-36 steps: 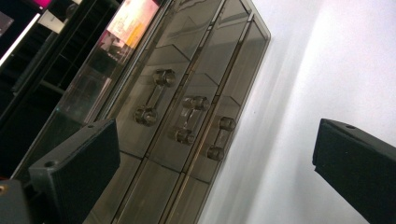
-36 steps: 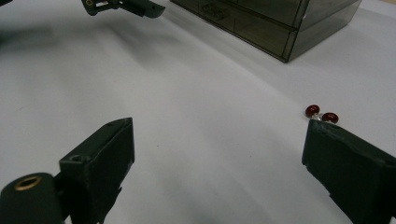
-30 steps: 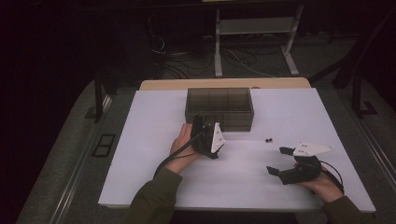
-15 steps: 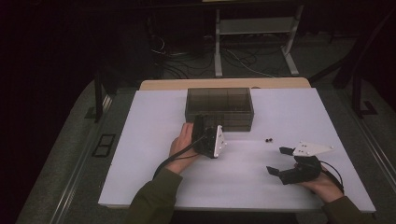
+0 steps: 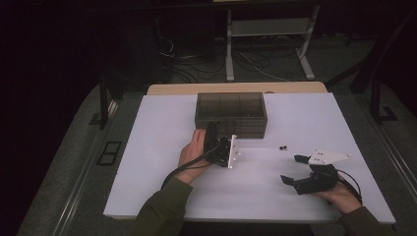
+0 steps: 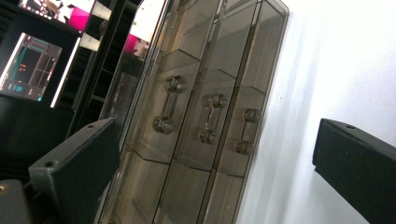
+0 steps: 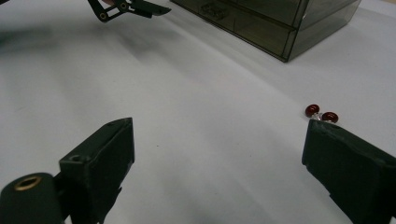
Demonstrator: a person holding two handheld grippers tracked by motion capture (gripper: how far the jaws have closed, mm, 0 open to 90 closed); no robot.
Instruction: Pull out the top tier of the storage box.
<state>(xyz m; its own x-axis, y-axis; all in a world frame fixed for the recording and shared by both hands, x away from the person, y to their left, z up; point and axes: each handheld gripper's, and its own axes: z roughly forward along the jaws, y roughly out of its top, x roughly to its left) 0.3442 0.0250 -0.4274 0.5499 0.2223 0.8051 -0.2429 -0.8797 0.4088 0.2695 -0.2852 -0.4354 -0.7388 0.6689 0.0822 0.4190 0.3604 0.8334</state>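
Left gripper (image 5: 215, 132) rolled onto its side, plate now vertical, and closed in on drawer box (image 5: 231, 114) front.

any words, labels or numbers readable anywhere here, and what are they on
None can be read.
Smoky drawer box: no label or marking on its fronts or handles.
Lit screens behind the box, in the left gripper view: coloured shapes, too blurred to read.
Left tongs and right tongs: no print on them.

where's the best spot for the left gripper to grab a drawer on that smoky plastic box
Probably the bar handle on a drawer front. The left gripper, rolled sideways with open jaws, faces the drawer box head-on; come straight in and close across the thin bar between its two knobs.
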